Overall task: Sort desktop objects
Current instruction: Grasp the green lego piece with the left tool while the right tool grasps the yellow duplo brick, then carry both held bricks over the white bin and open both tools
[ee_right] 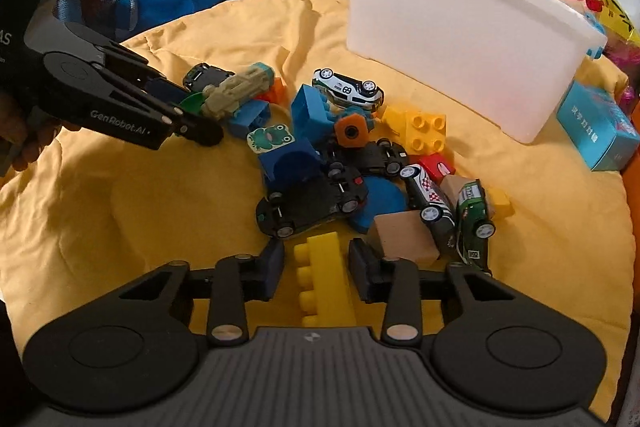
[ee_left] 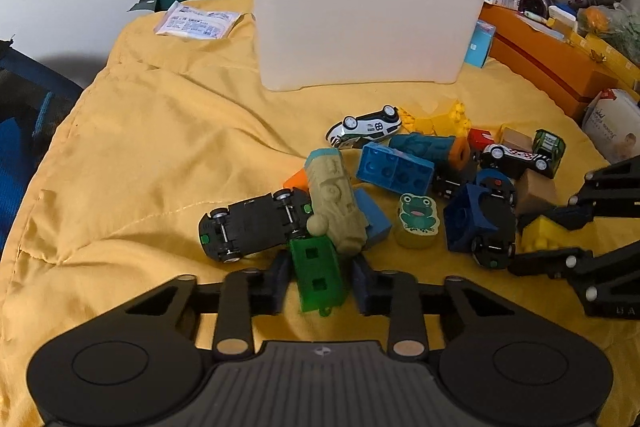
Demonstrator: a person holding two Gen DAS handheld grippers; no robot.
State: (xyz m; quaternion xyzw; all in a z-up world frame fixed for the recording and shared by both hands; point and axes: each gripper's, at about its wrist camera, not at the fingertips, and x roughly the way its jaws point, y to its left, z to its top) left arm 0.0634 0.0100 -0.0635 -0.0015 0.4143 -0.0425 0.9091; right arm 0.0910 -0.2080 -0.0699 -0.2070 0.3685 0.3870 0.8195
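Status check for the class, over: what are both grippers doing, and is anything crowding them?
Left gripper shut on green block. Right gripper around yellow brick, contact unclear. Black car and tan train crowd the left.

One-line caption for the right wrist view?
Right gripper straddles a yellow brick on the yellow cloth, toy pile and white bin beyond.
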